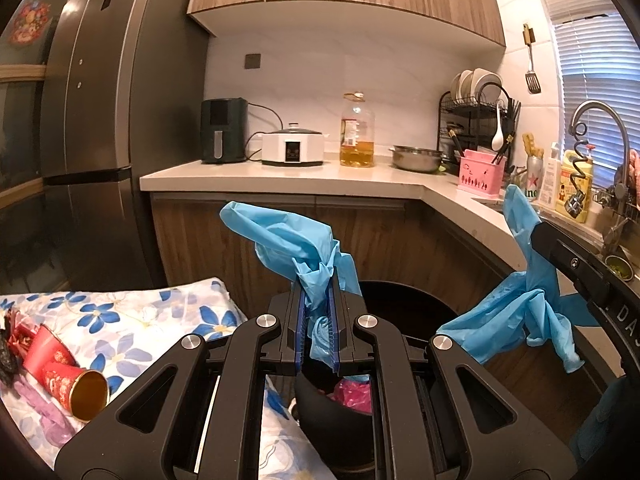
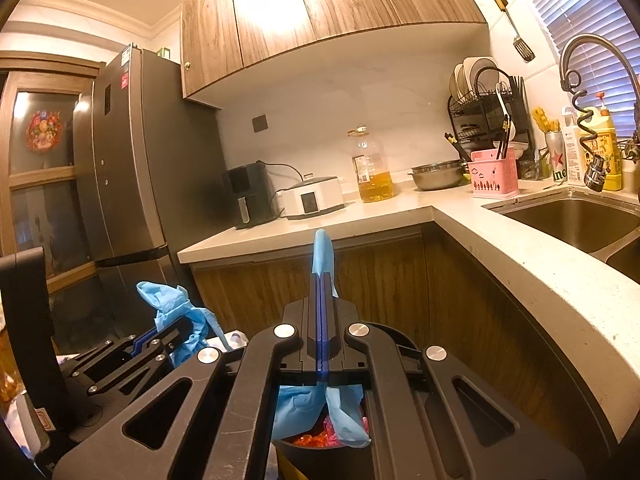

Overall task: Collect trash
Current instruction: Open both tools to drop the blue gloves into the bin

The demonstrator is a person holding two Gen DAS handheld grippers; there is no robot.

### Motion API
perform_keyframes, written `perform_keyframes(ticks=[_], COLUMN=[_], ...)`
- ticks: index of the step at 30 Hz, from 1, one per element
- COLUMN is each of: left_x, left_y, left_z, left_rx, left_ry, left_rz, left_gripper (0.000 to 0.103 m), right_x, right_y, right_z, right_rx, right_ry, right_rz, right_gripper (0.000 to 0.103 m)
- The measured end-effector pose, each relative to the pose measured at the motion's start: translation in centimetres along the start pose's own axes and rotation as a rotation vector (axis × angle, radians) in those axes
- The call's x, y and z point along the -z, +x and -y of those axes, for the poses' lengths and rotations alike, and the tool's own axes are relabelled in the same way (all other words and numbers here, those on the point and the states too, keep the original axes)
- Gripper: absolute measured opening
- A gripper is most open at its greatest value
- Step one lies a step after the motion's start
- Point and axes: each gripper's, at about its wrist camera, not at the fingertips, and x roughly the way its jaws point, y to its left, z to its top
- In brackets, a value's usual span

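Note:
My left gripper (image 1: 319,292) is shut on a crumpled blue disposable glove (image 1: 288,240), held above the black trash bin (image 1: 404,296). My right gripper (image 2: 322,280) is shut on a second blue glove (image 2: 323,250); its loose end hangs below the jaws over the bin's mouth (image 2: 320,438), where pink and orange trash lies. In the left wrist view the right gripper (image 1: 538,236) and its glove (image 1: 516,316) show at the right. In the right wrist view the left gripper (image 2: 182,326) and its glove (image 2: 168,300) show at the lower left.
A floral cloth (image 1: 120,320) at the left bears red paper cups (image 1: 68,376) and dark wrappers (image 1: 12,336). A white L-shaped counter (image 1: 280,176) holds an air fryer, cooker, oil bottle, steel bowl and dish rack. A sink (image 2: 572,220) is right, a fridge (image 1: 100,120) left.

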Motion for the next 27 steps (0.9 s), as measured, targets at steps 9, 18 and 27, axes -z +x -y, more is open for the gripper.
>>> perform_keyframes(ticks=[9,18,27], left_x=[0.0,0.0,0.0], left_y=[1.5,2.8,3.7], left_z=[0.4,0.8,0.9], left_rx=[0.007,0.011,0.016], left_ry=[0.001,0.007,0.003], left_rz=[-0.002,-0.011,-0.016], left_gripper=[0.009,0.009,0.009], right_x=[-0.1,0.1,0.4], right_y=[1.1,2.2,3.3], right_z=[0.4,0.7,1.1], right_rx=[-0.002,-0.010,-0.017], right_ry=[0.006,0.008,0.014], right_rz=[-0.001,-0.014,-0.026], right_gripper=[0.001,0.001,0.001])
